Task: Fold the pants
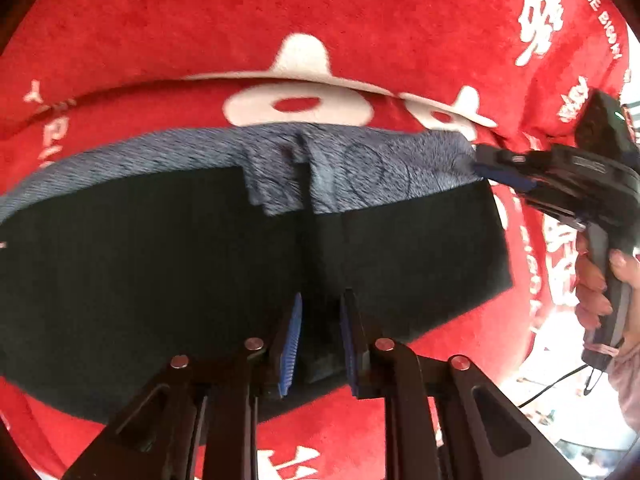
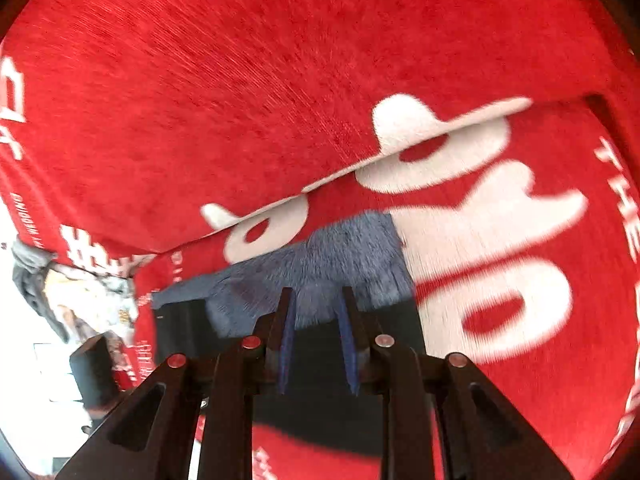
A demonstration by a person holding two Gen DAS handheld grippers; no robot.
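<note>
The pants (image 1: pixel 160 264) are black with a grey fleece lining (image 1: pixel 360 168) showing along the far edge. They lie flat on a red blanket. My left gripper (image 1: pixel 320 300) is open over the near middle of the black cloth, holding nothing. My right gripper (image 1: pixel 480 168) shows in the left wrist view at the pants' far right corner, at the fleece edge. In the right wrist view my right gripper (image 2: pixel 316 296) is open with its fingertips over the grey lining (image 2: pixel 340 248) and the black cloth (image 2: pixel 328 360) under it.
A red blanket (image 1: pixel 360 12) with white lettering covers the surface and has a fold ridge behind the pants (image 2: pixel 280 204). A hand (image 1: pixel 596 280) holds the right gripper's handle. Clutter and a cable lie off the blanket's right edge (image 1: pixel 560 384).
</note>
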